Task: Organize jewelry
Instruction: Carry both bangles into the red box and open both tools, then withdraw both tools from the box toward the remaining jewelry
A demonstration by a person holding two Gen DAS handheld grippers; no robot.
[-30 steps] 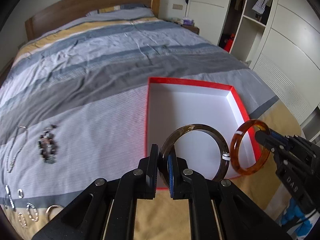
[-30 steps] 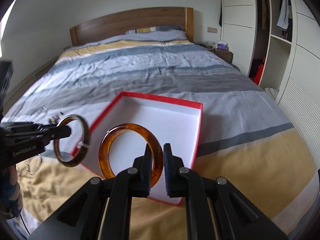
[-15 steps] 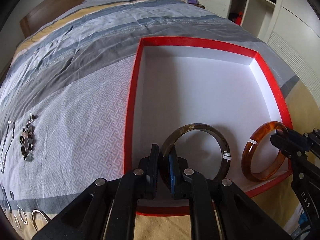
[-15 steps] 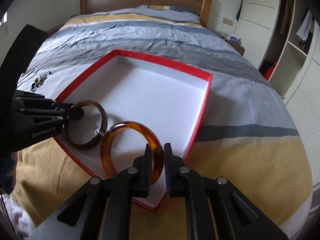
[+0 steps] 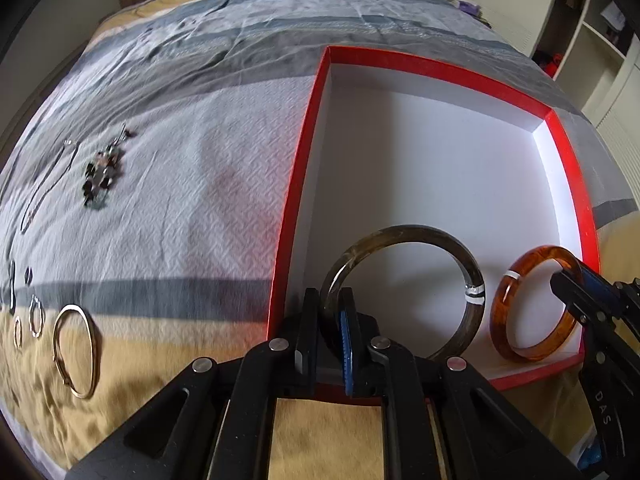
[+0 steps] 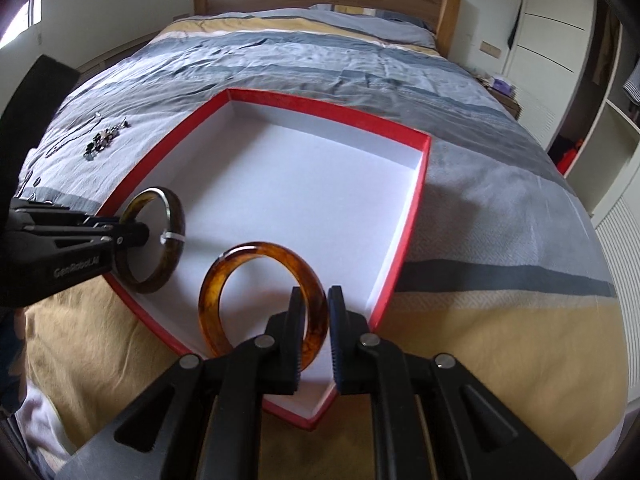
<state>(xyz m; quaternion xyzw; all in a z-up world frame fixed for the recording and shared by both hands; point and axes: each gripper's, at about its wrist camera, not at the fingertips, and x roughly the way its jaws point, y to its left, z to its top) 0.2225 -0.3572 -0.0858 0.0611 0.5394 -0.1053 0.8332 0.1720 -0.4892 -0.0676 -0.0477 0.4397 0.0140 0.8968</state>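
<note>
A red box with a white inside (image 5: 298,184) (image 6: 416,200) lies on the bed. My left gripper (image 5: 331,320) (image 6: 136,236) is shut on a dark brown bangle (image 5: 472,276) (image 6: 176,216) standing on edge on the box floor near its front wall. My right gripper (image 6: 314,320) (image 5: 576,280) has its jaws slightly apart around an amber bangle (image 6: 256,250) (image 5: 508,308), which stands on edge on the box floor; a gap shows at the right jaw.
More jewelry lies on the bedspread left of the box: a dark beaded piece (image 5: 100,176) (image 6: 102,142), a thin chain (image 5: 44,192), a gold bangle (image 5: 76,352) and small rings (image 5: 36,316). Wardrobe and shelves stand at the right.
Both grippers moved forward and down, lowering the two bangles onto the box floor. The right jaws have parted slightly from the amber bangle.
</note>
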